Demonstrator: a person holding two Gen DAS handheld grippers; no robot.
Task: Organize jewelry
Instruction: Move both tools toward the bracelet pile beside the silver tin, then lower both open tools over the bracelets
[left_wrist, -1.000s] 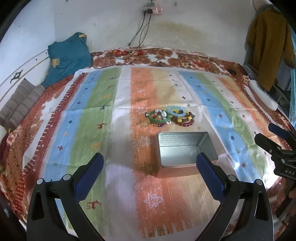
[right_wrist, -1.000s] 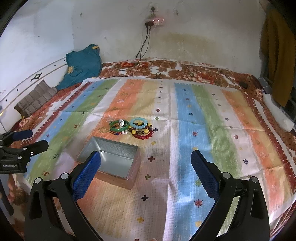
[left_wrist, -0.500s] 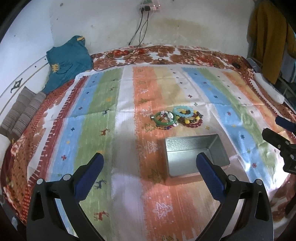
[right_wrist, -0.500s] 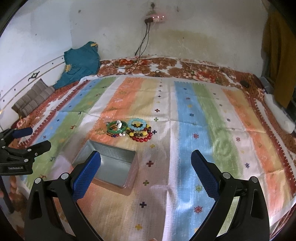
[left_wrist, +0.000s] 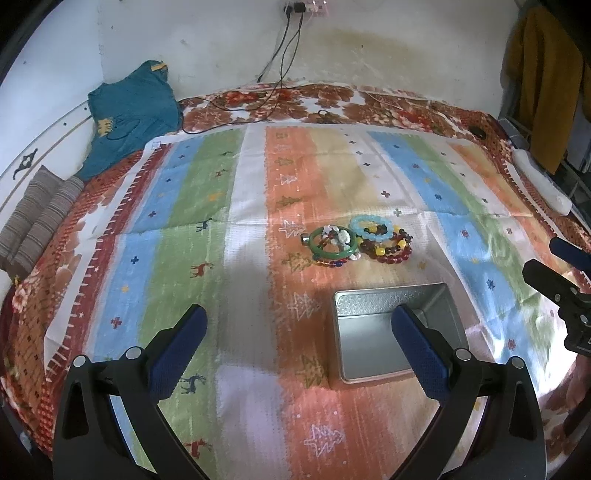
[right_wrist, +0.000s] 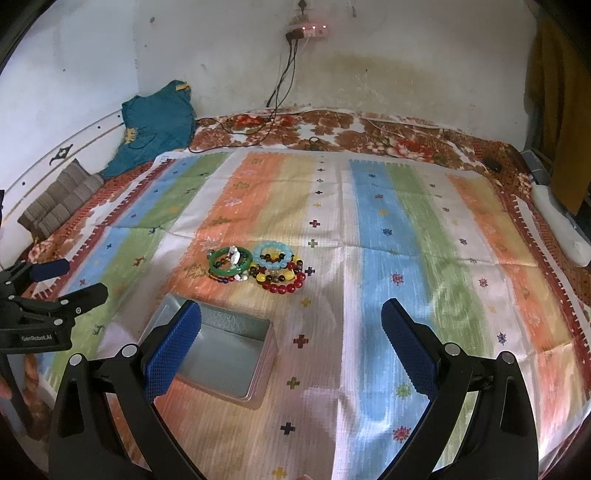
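Note:
A heap of bead bracelets (left_wrist: 360, 240) (right_wrist: 258, 266) lies on the striped cloth: a green bangle (left_wrist: 332, 248) (right_wrist: 229, 263), a pale blue one (left_wrist: 371, 227) (right_wrist: 272, 255), red and yellow beads (right_wrist: 282, 282). Just in front stands an empty silver tin box (left_wrist: 373, 350) (right_wrist: 225, 352). My left gripper (left_wrist: 299, 325) is open, well short of the bracelets, its right finger over the box. My right gripper (right_wrist: 291, 321) is open too, with nothing between its fingers; its left finger covers the box's near corner. Each gripper shows in the other's view, the right one (left_wrist: 554, 273) and the left one (right_wrist: 55, 288).
The striped cloth (right_wrist: 388, 229) covers a floral bedspread (left_wrist: 332, 99) against a white wall. A teal garment (left_wrist: 129, 110) and a striped pillow (left_wrist: 33, 218) lie at the left. Cables (left_wrist: 273, 85) hang from a wall socket. A white bundle (right_wrist: 561, 229) and mustard garment (left_wrist: 543, 74) are at the right.
Both views have shifted: the bracelets and box sit further right in the left wrist view and slightly lower in both. Both grippers stay open and empty.

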